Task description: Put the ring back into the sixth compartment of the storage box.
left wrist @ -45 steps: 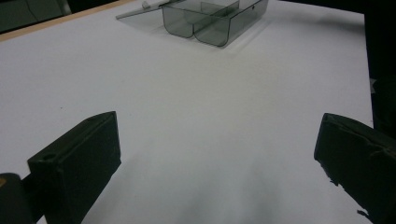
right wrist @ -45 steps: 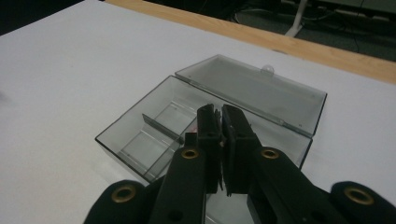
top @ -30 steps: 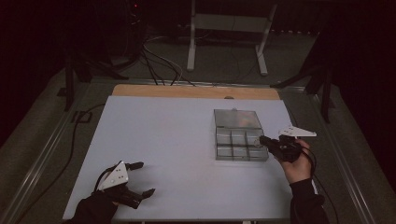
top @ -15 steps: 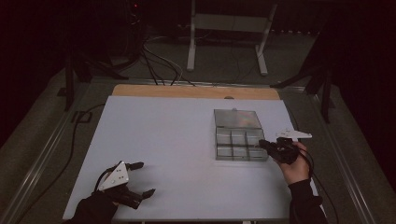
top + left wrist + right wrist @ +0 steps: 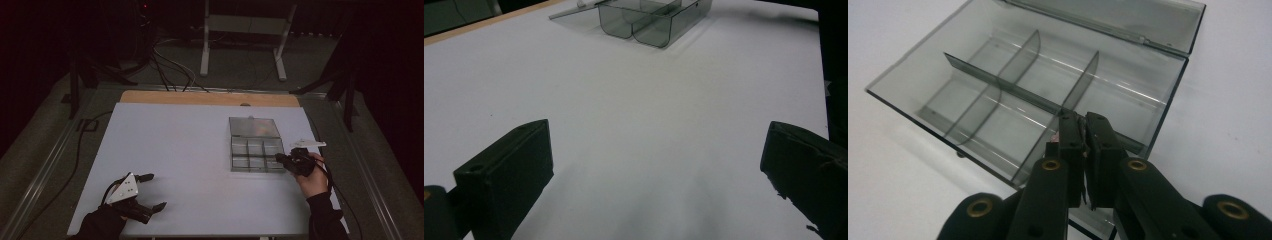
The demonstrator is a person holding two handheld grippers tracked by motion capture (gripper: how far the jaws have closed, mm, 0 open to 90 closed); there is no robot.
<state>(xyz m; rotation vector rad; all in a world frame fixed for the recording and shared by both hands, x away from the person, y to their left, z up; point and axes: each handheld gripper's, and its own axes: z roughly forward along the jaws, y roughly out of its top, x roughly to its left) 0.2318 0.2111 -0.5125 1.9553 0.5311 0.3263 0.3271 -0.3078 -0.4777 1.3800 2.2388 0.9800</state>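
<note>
Clear smoky plastic makes up the compartment box (image 5: 256, 154), which is set on the white tabletop (image 5: 190, 150) toward its right edge, about midway between the near and far edges. Its lid (image 5: 254, 127) is already folded back flat toward the far edge, so the opening step is judged done. Six compartments are formed by the dividers, and every one that can be seen is bare.

The right gripper (image 5: 283, 159) is held at the near right corner of the box, and in the right gripper view its jaws (image 5: 1084, 145) are seen pressed nearly together just above a near compartment. A faint pinkish speck seems to be pinched between them, but whether anything is truly held cannot be told.

The left gripper (image 5: 150, 191) is kept near the near left corner of the tabletop, well apart from the box, with its jaws spread wide and nothing between them.

The work is judged to be at an early stage: the box is open and nothing is yet seen placed inside, so any filling and the closing of the lid are left
</note>
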